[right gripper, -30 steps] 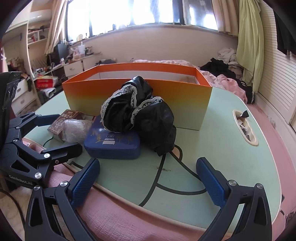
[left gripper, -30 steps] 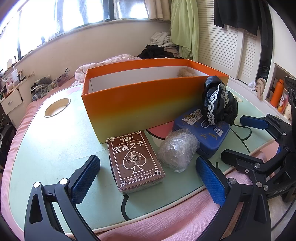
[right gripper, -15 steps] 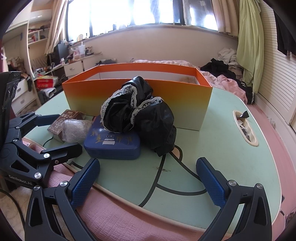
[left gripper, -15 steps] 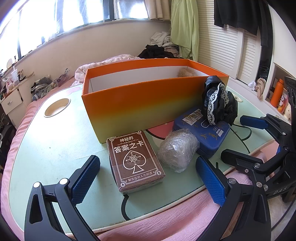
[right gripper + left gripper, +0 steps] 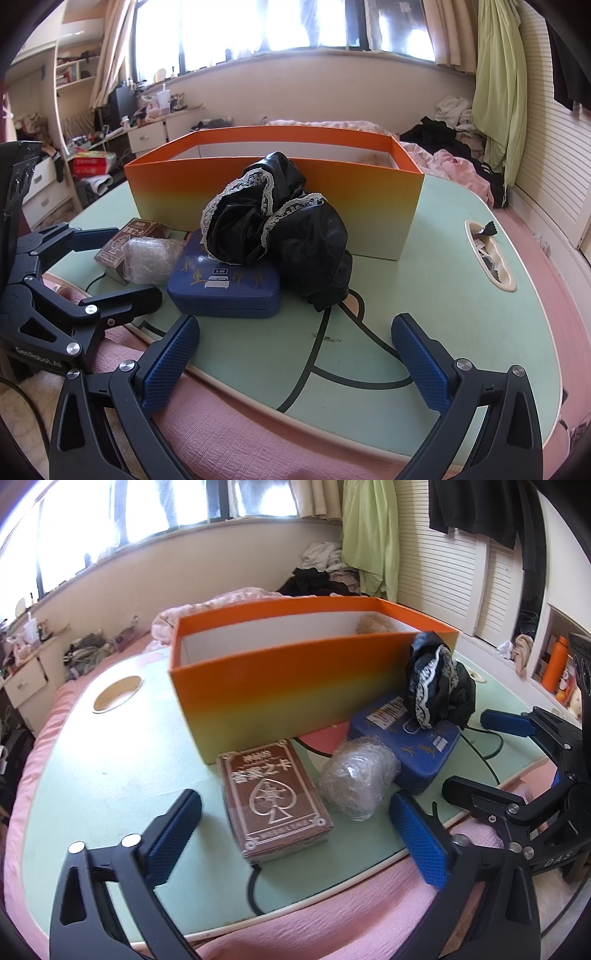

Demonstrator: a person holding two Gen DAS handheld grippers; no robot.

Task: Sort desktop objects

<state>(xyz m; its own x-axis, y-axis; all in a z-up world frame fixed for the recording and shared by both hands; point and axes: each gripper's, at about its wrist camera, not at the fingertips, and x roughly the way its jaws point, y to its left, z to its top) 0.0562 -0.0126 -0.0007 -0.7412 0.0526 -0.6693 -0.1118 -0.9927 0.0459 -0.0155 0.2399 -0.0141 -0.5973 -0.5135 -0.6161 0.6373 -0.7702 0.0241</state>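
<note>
Fingers of the left gripper (image 5: 295,834) stood apart and were closing, with the near end of the brown card box (image 5: 275,805) low in the frame's centre lying between them but no pad touching it yet. The right gripper (image 5: 295,358) held its fingers wide apart over bare green desk (image 5: 461,288) at the bottom of its frame, holding nothing.

Just right of the card box lay a plastic-wrapped bundle (image 5: 360,777), touching it or nearly so, then a blue case (image 5: 406,738) with a black lace-trimmed cloth (image 5: 437,683) heaped on its far end. Behind them all, across the middle of the frame, stood the open orange box (image 5: 288,686), something pale in its far corner.

Sorting seemed barely begun: four items were outside the box. The step in hand looked like a grasp on the card box. Next, the fingers would need to clamp its long sides without nudging the bundle, then lift it clear of the orange wall.
</note>
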